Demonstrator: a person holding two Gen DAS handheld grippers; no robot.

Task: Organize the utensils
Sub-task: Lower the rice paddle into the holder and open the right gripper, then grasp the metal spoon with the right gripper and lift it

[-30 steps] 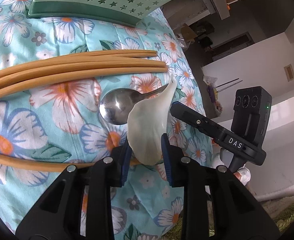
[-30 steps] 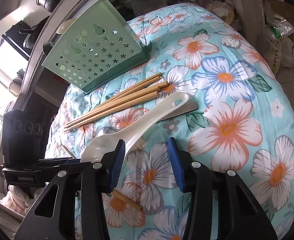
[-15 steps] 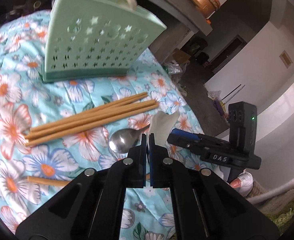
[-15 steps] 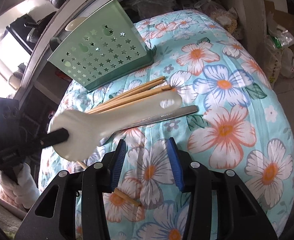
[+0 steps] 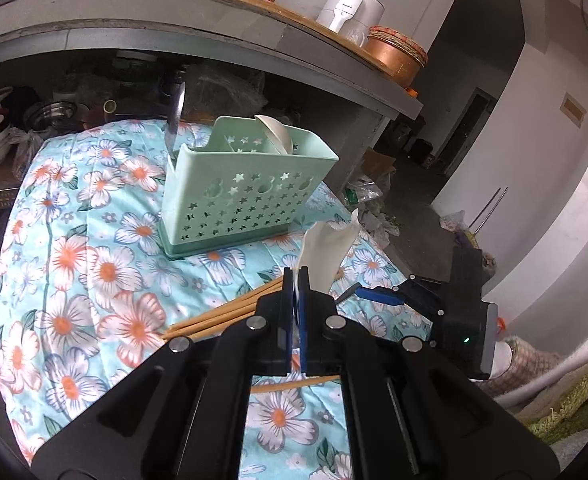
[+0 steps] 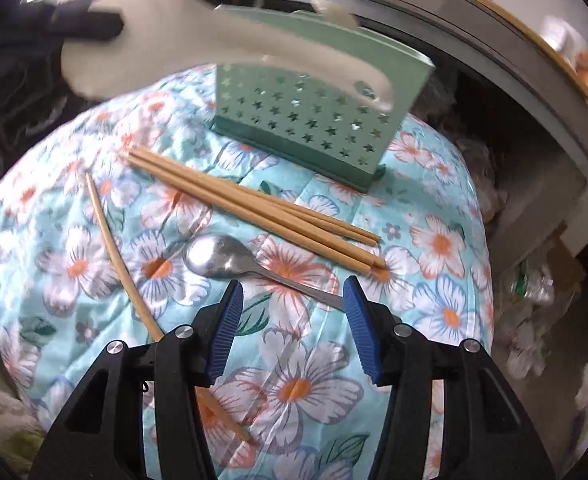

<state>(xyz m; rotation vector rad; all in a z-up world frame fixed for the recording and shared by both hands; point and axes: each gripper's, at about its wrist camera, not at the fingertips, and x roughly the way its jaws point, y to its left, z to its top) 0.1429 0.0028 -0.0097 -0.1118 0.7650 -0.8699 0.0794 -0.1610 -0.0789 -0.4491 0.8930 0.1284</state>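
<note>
Left gripper [image 5: 296,280] clamped on white rice paddle [image 5: 326,254], now lifted off floral cloth [image 5: 94,264]. Right gripper [image 6: 292,320] spread wide above metal spoon [image 6: 218,258], newly uncovered. Chopsticks [image 6: 254,204] beyond; green caddy [image 6: 314,120] farthest.

Right gripper [image 6: 292,322], fingers [image 6: 226,326] spread, hovers over metal spoon [image 6: 230,260].

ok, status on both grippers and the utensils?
Left hand-held gripper shut on white rice paddle, lifted. Right hand-held gripper open over metal spoon. Chopsticks on cloth; green caddy unobstructed.
</note>
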